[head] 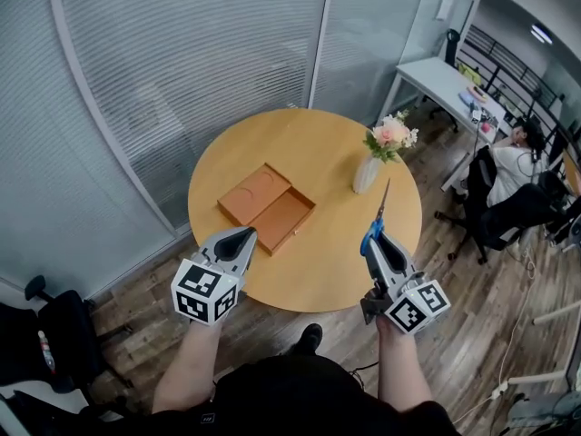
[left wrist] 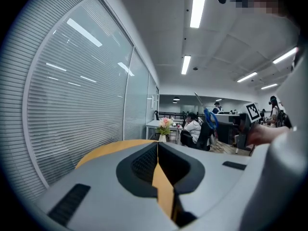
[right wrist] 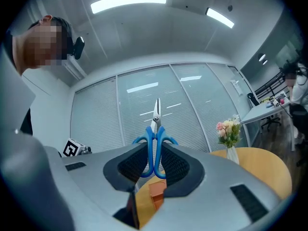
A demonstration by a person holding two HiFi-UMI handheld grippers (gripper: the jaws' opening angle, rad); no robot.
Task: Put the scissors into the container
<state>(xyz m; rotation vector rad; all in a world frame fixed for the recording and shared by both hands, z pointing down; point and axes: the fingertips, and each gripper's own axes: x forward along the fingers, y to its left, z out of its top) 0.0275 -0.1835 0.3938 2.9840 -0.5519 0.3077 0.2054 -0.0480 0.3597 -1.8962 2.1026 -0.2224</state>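
Head view: the right gripper hangs over the near edge of the round table, clamped on the blue handles of the scissors, whose blades point away towards the flower vase. The flat orange container lies open on the table, well apart to the left and just ahead of the left gripper. Left gripper view: its pads meet with nothing between them, and the scissors show far off to the right. Right gripper view: both handle loops sit squeezed between the pads and the blades stand closed above them. The scissors look light and stiff. The smooth plastic loops are the sound place to hold, though the tool could swivel in so narrow a pinch. They will probably need tilting flat to fit the shallow container.
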